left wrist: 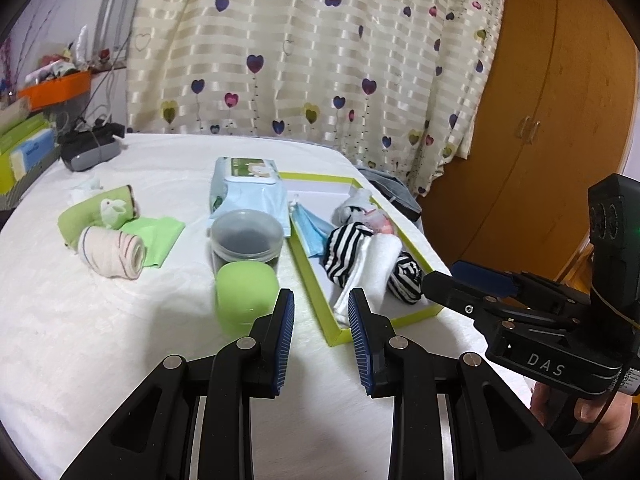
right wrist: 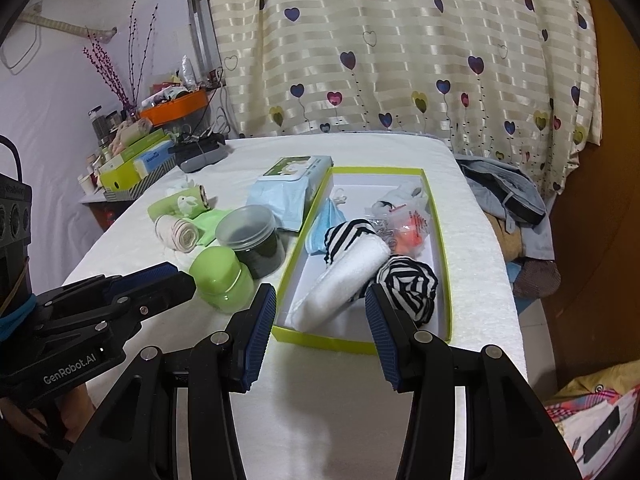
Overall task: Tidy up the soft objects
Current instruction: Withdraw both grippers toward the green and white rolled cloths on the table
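A green-rimmed box (left wrist: 316, 280) (right wrist: 320, 338) holds a rolled white towel (left wrist: 370, 268) (right wrist: 344, 276), two black-and-white striped rolls (left wrist: 346, 244) (right wrist: 412, 284), a blue mask (right wrist: 322, 232) and small packets. On the table to the left lie a cream rolled cloth (left wrist: 112, 252) (right wrist: 178, 236), a green rabbit cloth roll (left wrist: 100, 212) (right wrist: 180, 204) and a flat green cloth (left wrist: 158, 236). My left gripper (left wrist: 321, 300) is open and empty, just before the box's near left corner. My right gripper (right wrist: 320, 300) is open and empty, over the box's near end.
A clear lidded jar (left wrist: 246, 240) (right wrist: 252, 240), a green lidded tub (left wrist: 244, 296) (right wrist: 220, 280) and a wipes pack (left wrist: 248, 188) (right wrist: 292, 184) stand between the cloths and the box. A black device (left wrist: 90, 150) lies far left. Clothes (right wrist: 508, 196) hang off the table's right edge.
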A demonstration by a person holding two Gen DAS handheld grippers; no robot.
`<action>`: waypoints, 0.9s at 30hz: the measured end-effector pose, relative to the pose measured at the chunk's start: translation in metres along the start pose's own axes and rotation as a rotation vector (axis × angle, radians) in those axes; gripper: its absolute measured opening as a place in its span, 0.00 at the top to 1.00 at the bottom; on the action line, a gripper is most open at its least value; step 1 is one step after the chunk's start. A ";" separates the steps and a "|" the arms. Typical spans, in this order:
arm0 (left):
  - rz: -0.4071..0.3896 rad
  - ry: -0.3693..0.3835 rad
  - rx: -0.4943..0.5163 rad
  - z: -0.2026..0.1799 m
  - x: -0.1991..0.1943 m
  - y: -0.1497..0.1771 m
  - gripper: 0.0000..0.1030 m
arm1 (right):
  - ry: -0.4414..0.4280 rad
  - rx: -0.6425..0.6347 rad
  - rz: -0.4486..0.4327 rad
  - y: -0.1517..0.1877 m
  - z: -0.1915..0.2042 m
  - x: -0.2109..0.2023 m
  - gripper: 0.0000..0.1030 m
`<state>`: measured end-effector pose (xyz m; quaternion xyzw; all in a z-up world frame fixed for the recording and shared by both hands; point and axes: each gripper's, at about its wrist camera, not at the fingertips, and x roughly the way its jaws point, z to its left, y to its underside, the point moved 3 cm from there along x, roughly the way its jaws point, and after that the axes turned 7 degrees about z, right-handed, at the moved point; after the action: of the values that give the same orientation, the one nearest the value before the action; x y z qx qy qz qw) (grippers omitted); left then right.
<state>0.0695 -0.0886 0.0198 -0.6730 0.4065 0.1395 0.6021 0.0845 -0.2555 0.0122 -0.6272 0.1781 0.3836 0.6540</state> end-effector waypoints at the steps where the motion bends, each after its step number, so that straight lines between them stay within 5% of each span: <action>1: 0.000 -0.002 -0.002 0.001 0.000 0.000 0.74 | -0.001 -0.002 0.000 0.000 0.001 0.000 0.53; 27: -0.007 -0.062 -0.107 0.054 -0.004 0.005 0.72 | -0.067 -0.103 0.001 -0.010 0.046 0.011 0.49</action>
<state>0.0797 -0.0373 0.0067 -0.7010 0.3773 0.1796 0.5780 0.0878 -0.2073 0.0184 -0.6468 0.1365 0.4134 0.6261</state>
